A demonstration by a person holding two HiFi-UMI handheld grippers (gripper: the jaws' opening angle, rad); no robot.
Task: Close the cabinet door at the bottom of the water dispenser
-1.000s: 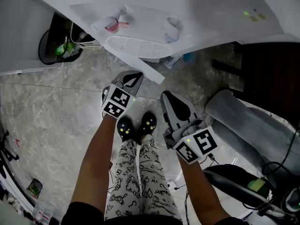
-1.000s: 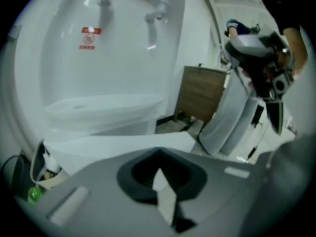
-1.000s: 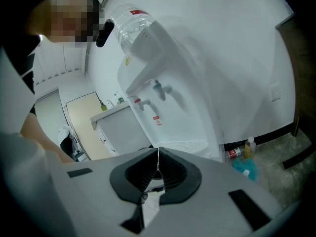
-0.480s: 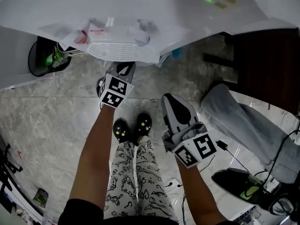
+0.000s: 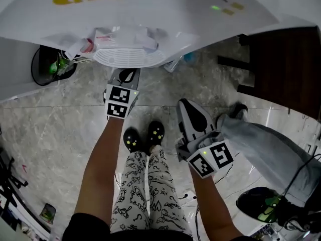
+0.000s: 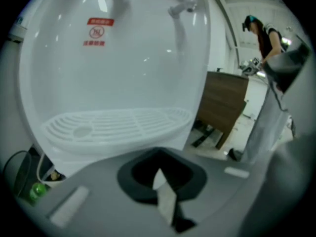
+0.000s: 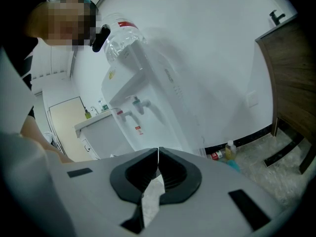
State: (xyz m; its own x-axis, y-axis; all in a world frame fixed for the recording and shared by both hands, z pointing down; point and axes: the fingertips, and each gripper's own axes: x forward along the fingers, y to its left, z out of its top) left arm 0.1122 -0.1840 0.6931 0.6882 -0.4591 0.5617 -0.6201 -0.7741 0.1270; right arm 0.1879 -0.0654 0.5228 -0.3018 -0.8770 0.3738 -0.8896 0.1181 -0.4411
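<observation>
The white water dispenser (image 5: 150, 9) fills the top of the head view, its ribbed drip tray (image 5: 128, 56) jutting towards me. Its bottom cabinet door is hidden under the tray and body. My left gripper (image 5: 125, 74) is shut and empty, its tip just under the tray's front edge. In the left gripper view the shut left gripper (image 6: 159, 174) points at the dispenser front below the drip tray (image 6: 116, 125). My right gripper (image 5: 189, 108) hangs shut and empty above the floor, right of my shoes. The right gripper view shows the right gripper (image 7: 158, 154) and the dispenser (image 7: 148, 98) from the side.
A black bin (image 5: 50, 64) stands left of the dispenser. Dark wooden furniture (image 5: 286, 64) stands at the right. Another person's grey-trousered leg (image 5: 271, 144) crosses the floor at right, with cables and a shoe (image 5: 261, 202) beyond. Small bottles (image 7: 227, 152) stand along the wall.
My left gripper has moved forward, up to and under the drip tray. The white panel edge that stuck out beneath the tray has swung in out of sight. The grey leg has shifted.
</observation>
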